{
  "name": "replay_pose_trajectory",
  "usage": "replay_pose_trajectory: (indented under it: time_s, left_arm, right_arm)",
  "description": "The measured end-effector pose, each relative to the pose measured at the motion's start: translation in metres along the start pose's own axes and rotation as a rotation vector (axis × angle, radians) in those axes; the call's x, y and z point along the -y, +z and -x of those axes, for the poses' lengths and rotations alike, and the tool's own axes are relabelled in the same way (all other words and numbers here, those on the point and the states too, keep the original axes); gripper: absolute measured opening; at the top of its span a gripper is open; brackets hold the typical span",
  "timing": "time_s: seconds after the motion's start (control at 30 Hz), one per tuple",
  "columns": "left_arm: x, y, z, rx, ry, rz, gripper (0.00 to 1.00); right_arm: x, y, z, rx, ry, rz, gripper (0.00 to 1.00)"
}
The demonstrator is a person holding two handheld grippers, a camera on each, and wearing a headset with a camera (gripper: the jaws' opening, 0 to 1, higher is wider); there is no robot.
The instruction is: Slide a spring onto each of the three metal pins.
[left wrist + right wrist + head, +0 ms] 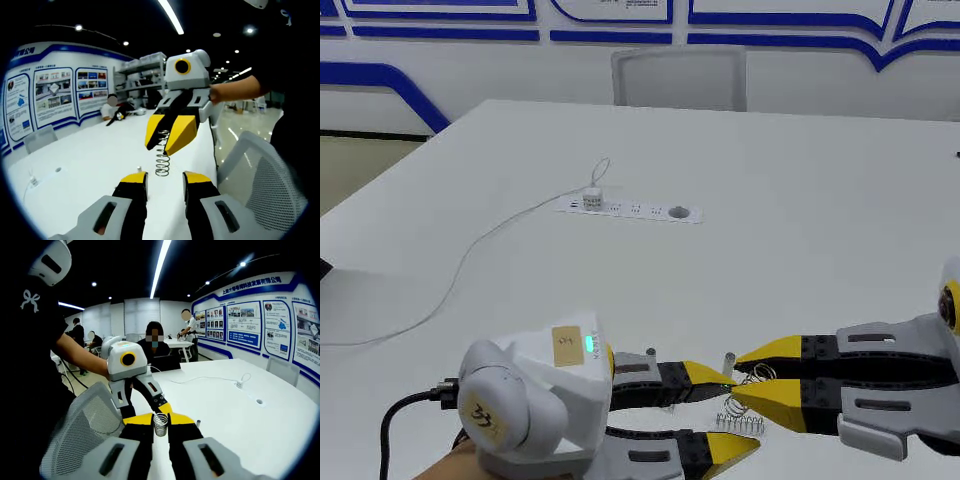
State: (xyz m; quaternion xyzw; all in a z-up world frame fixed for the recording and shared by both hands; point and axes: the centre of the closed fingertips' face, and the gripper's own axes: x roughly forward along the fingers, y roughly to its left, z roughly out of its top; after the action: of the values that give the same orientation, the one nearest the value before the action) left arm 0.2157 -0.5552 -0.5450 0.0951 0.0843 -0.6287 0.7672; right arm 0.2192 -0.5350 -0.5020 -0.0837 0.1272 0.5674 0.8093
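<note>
The right hand-held gripper [161, 419] pinches a coiled wire spring [160, 426]; the left hand-held gripper [165, 176] gapes.

The left tongs [733, 411] gape apart, facing the right tongs [744, 377], pinched closed.

The white table [820, 200] bears a power strip [630, 210], its cable [460, 265], a loose spring [740, 424] and a pin [729, 360]

An office hall: blue-framed wall display boards [245, 322], white tables [235, 405], mesh chairs [270, 185].
</note>
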Motion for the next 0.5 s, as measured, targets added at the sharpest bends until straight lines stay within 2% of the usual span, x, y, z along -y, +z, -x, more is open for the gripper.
replay_pose_trajectory:
  time_s: [0.3,0.5]
  left_arm:
    - [-0.021,-0.012,0.013,-0.009,0.099,0.029,0.53]
    - [-0.03,-0.019,0.025,-0.013,0.139,0.056,0.61]
  right_arm:
    - [0.015,-0.005,0.009,-0.007,-0.051,-0.013,0.11]
    - [0.021,-0.011,0.014,-0.029,-0.072,-0.015,0.11]
